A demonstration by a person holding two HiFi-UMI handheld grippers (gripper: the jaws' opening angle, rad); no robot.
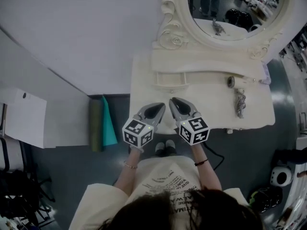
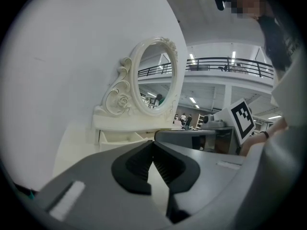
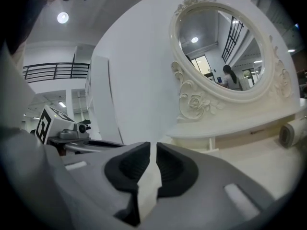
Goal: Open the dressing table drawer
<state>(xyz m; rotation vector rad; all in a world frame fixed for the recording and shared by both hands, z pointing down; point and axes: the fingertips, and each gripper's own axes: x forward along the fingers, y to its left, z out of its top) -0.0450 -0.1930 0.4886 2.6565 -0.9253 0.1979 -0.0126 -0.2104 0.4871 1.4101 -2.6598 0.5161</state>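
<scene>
Standing against the wall (image 1: 72, 23), the dressing table (image 1: 144, 95) has its drawer seemingly under the near edge, where a small knob (image 1: 229, 131) peeps out. The left gripper (image 1: 160, 106), tips together, and right gripper (image 1: 172, 101), a slit apart, both empty, hover over that edge. Approach, I judge; next, one drops to clamp the knob.

One desk (image 1: 144, 80) carried one oval mirror (image 1: 235, 8). Near its right edge lay one small roll (image 1: 230, 82) and one silvery ornament (image 1: 240, 103). Two grippers hung at its front edge: the left gripper (image 1: 159, 106) and the right gripper (image 1: 173, 101). Two rolled mats stood off its left edge: a green mat (image 1: 95, 123) and a teal mat (image 1: 108, 123).
</scene>
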